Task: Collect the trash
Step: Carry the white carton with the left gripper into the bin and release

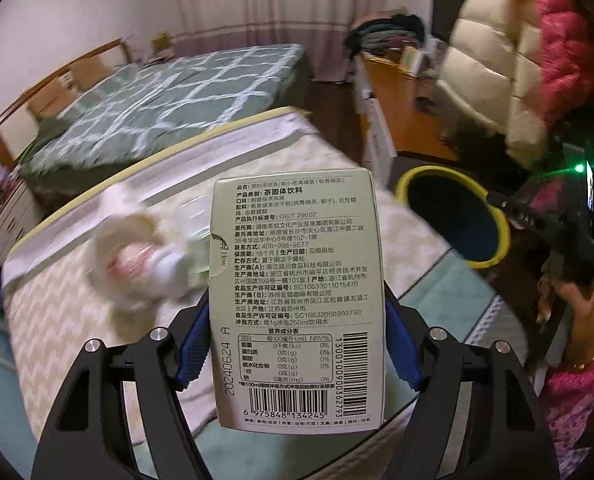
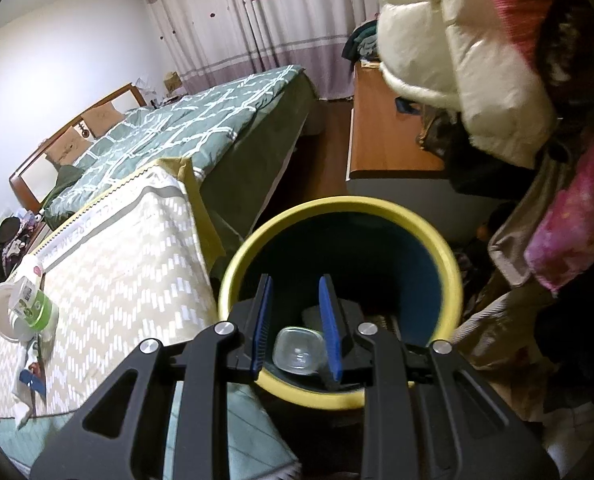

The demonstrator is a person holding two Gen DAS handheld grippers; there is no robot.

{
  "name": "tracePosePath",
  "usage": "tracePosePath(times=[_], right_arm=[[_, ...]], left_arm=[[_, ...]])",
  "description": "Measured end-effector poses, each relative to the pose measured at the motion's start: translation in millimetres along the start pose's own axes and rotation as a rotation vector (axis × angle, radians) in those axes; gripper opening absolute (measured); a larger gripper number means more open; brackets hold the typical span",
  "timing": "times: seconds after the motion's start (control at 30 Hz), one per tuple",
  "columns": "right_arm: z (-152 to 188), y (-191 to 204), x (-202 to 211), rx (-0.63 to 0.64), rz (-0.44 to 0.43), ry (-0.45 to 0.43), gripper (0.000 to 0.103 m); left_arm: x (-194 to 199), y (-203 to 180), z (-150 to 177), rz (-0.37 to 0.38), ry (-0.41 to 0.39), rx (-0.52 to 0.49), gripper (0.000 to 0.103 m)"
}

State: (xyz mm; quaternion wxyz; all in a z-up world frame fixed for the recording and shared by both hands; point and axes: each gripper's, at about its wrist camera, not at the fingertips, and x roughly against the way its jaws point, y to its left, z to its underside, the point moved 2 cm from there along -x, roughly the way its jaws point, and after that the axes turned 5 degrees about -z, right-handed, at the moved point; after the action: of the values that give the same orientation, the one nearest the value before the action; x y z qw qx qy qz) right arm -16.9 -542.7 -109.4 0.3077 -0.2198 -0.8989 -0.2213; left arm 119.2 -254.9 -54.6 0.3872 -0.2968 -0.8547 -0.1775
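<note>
Left tool (image 1: 297, 344): matte black linkage arms, triangular cut-outs, four round silver pivot screws. Fingers (image 1: 195, 344): blue ribbed pads on black backing.

Right tool (image 2: 295, 328): same black frame, four silver screws, slim blue ribbed fingers (image 2: 329, 320).

Right hand (image 1: 573, 300): bare skin, thin gold bracelet at wrist, pink patterned sleeve (image 1: 573, 408). Black unit at hand: green indicator light, small lit screen.

Torso: cream quilted padded vest (image 1: 493, 72) over pink quilted garment.
</note>
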Motion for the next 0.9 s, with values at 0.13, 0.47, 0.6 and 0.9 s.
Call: tracePosePath(times=[0.13,0.47,0.6,0.9], right_arm=[[4.5,-19.6,15.6,-0.006,0.014,-0.011,0.023],[13.3,-57.6,38.1,-0.031,0.029,-0.027,0.023],[14.5,-69.4,40.2,-0.049,0.034,-0.030,0.023],[18.6,-76.1,35.0,-0.069,0.037,-0.016,0.027]], left_arm=[[-21.7,-42.1,-25.8,0.071,0.006,-0.044,0.073],[-91.6,-165.4,-85.6,0.206,0.057,-0.164,0.074],[-115.4,-201.4,-98.8,0.212,0.078,-0.189,0.074],[-130.8,-218.2,-110.7,0.205,0.070,-0.147,0.088]])
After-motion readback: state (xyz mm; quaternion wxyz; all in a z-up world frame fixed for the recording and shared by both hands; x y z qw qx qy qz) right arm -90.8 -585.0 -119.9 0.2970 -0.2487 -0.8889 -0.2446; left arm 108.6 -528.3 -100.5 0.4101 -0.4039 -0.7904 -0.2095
